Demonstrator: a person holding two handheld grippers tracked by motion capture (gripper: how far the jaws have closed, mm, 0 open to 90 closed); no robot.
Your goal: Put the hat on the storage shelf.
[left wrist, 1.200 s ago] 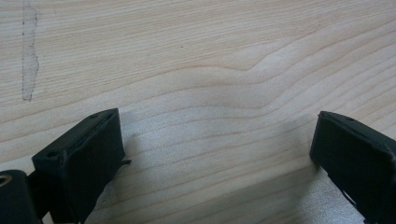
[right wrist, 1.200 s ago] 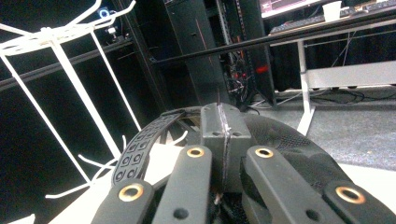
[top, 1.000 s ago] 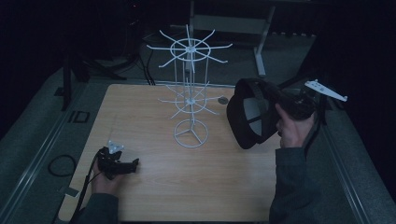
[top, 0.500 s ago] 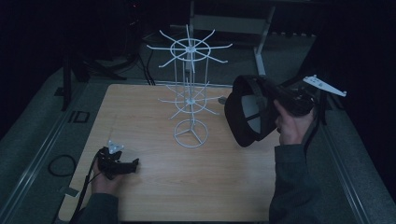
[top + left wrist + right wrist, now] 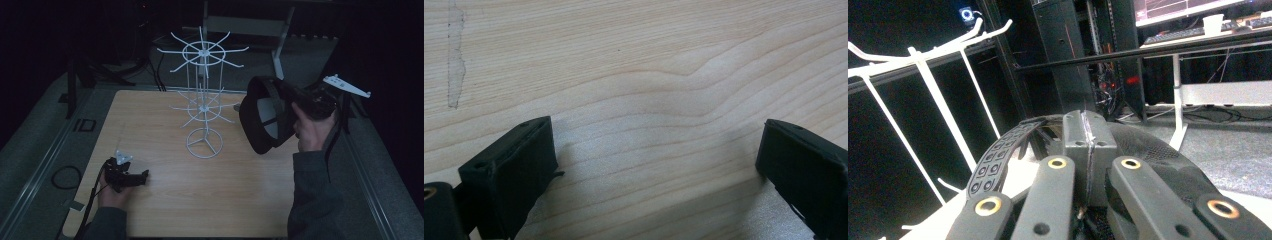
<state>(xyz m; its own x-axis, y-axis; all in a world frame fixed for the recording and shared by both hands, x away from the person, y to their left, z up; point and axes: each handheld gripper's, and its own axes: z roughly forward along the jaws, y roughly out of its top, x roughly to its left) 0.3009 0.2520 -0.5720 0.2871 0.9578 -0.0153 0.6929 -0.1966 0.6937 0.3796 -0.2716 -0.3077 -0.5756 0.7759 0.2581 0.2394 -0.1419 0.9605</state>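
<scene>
Black cap (image 5: 264,120) pinched by its brim in right tool (image 5: 295,102), jaws fully closed on the fabric per right gripper view, adjuster strap (image 5: 998,162) curling off to 9 o'clock of the jaws. Held in air at approx 3 o'clock of white wire rack (image 5: 202,100), just beside its lower tier of hooks, crown opening facing the rack. Looks like a hang-the-cap-on-a-hook job, not yet done. Left tool (image 5: 142,176) resting low on wooden tabletop (image 5: 165,210) at 7 o'clock, well apart from rack, jaws spread wide w/ nothing between, bare wood grain under them in left gripper view. Risks, as judged: rack thin and light on a small ring base (image 5: 204,143), so a sideways push from cap at 3 o'clock could tip or spin it, esp. w/ left tool not bracing it. Hooks short and slightly upturned; strap or brim could snag on wrong prong, or cap slide off if let go before weight settles. Grip only on brim edge, so cap may swing and miss the hook.
</scene>
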